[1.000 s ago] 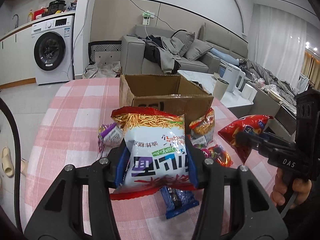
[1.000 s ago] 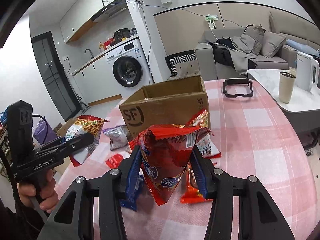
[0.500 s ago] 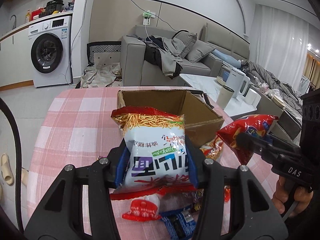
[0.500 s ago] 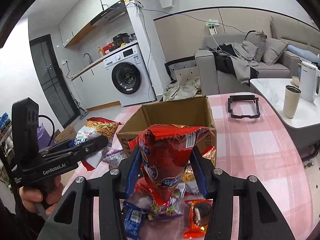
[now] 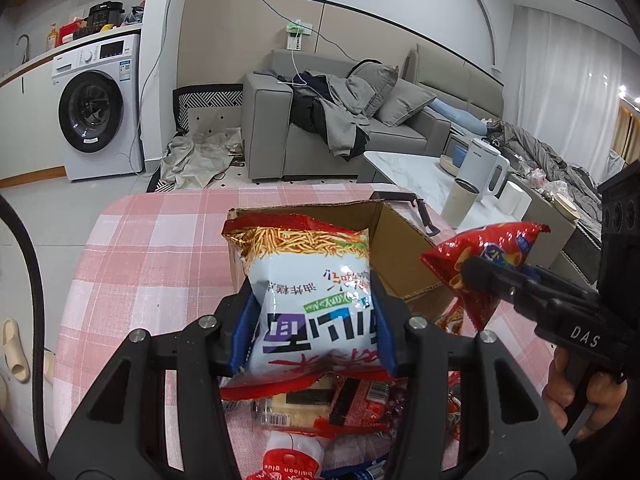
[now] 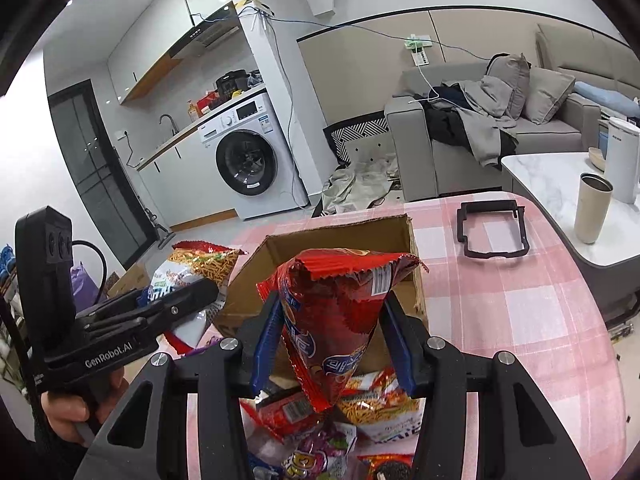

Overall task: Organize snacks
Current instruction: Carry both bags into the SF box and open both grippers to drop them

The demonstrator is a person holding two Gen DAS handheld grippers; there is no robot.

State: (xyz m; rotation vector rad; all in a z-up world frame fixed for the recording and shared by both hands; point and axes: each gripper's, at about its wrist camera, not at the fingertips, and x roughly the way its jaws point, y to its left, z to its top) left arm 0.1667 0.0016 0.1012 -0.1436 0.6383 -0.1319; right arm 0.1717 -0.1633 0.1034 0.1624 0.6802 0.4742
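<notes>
1. Snacks still loose on the pink checked tablecloth lie nearest, under both tools: in the right wrist view I count about six small packets, though overlap makes the number uncertain.
2. Left gripper has its blue pads clamped on one white noodle-snack bag, held upside down. Right gripper is likewise squeezed onto one red chip bag. Two tools, two bags, one in each.
3. Change over the last second: both bags have been carried forward and a little upward, away from the loose pile. The cardboard box, which earlier stood well beyond the bags, now sits right behind and beneath them, its open top facing up. Grip on both has not altered.
4. Meaning, as I judge it: pick-up is done and the carry is nearly over; what remains is release over the box, then the loose packets.
5. Farther off: one black frame on the far right of the cloth, one box, apparently empty.
</notes>
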